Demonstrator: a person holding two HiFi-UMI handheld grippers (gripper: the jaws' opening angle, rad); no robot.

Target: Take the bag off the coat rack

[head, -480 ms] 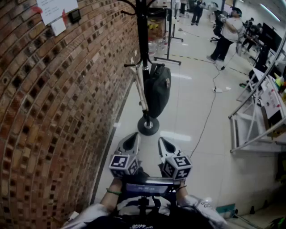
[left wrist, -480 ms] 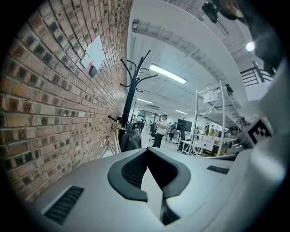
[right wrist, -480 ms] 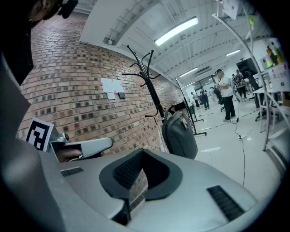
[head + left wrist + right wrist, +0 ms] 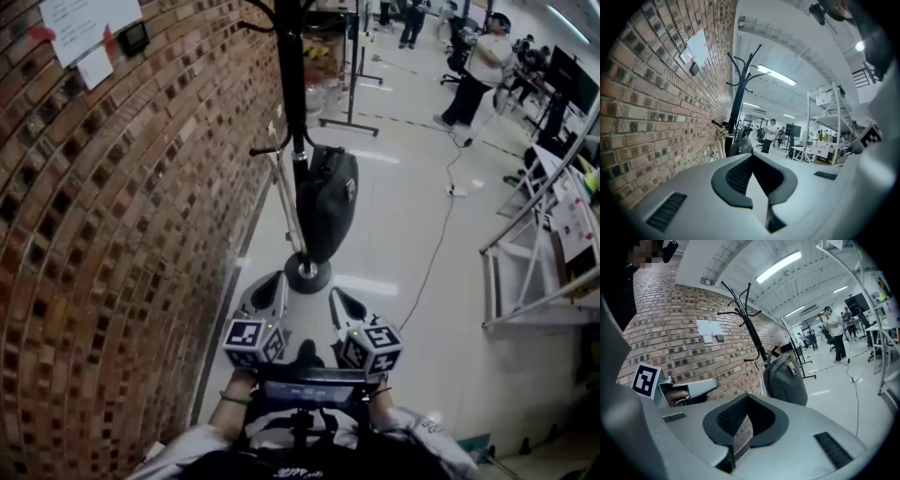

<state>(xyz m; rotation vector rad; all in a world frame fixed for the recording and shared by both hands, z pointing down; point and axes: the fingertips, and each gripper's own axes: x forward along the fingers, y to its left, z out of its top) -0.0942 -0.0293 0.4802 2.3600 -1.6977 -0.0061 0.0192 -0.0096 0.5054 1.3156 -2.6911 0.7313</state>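
1. Jaws first, in the head view: the left gripper (image 4: 270, 292) and the right gripper (image 4: 345, 305) sit side by side low in the middle, and each one's jaws look pressed together with nothing in them. Both point at the coat rack (image 4: 291, 84), a black pole that stands next to the brick wall (image 4: 112, 234). The dark bag (image 4: 328, 202) hangs from a low hook on the side of the pole away from the wall. Its bottom is just above the round foot of the pole. Both grippers are well apart from the bag. The white floor (image 4: 412, 281) is shiny, a thin cable (image 4: 436, 244) lies on it, and a person (image 4: 483, 66) stands far off.

2. In the left gripper view, the jaws of the left gripper (image 4: 754, 183) are closed and hold nothing. The coat rack (image 4: 740, 89) rises ahead, close to the wall. The bag (image 4: 739, 146) looks small, low on the pole, just over the tips of the jaws but far from them.

3. In the right gripper view, the jaws of the right gripper (image 4: 745, 420) are closed and hold nothing. The bag (image 4: 785, 378) hangs ahead and a bit to the right, with its strap over a low hook of the coat rack (image 4: 750, 329). The left gripper (image 4: 693, 387) shows at the left side, in front of the bricks.
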